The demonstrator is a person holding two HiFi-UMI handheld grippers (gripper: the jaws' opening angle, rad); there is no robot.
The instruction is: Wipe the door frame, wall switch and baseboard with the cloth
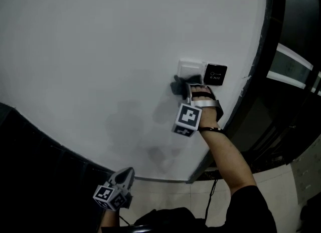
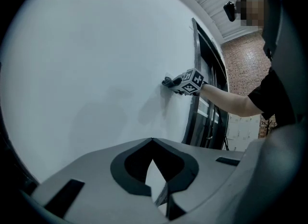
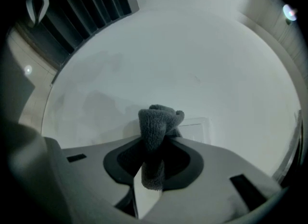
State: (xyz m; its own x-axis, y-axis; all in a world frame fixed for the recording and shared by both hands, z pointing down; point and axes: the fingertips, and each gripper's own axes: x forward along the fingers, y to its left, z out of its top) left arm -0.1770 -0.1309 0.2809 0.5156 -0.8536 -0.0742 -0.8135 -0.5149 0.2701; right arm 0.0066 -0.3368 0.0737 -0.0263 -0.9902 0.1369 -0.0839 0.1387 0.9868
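My right gripper [image 1: 184,89] is raised against the white wall and shut on a dark grey cloth [image 1: 179,85]. The cloth presses on the lower left part of the white wall switch [image 1: 191,68]. In the right gripper view the cloth [image 3: 158,119] bunches out of the jaws, with the switch plate [image 3: 196,127] just behind it. My left gripper [image 1: 124,176] hangs low near the bottom of the wall, shut with nothing in it [image 2: 154,151]. The dark door frame [image 1: 260,51] runs down the right side of the wall.
A black exit button [image 1: 215,74] sits right beside the switch. A dark strip [image 1: 150,179] edges the bottom of the wall above pale floor tiles [image 1: 168,197]. Glass panels [image 1: 291,66] lie beyond the door frame. From the left gripper view, the door frame [image 2: 198,88] stands behind my right arm.
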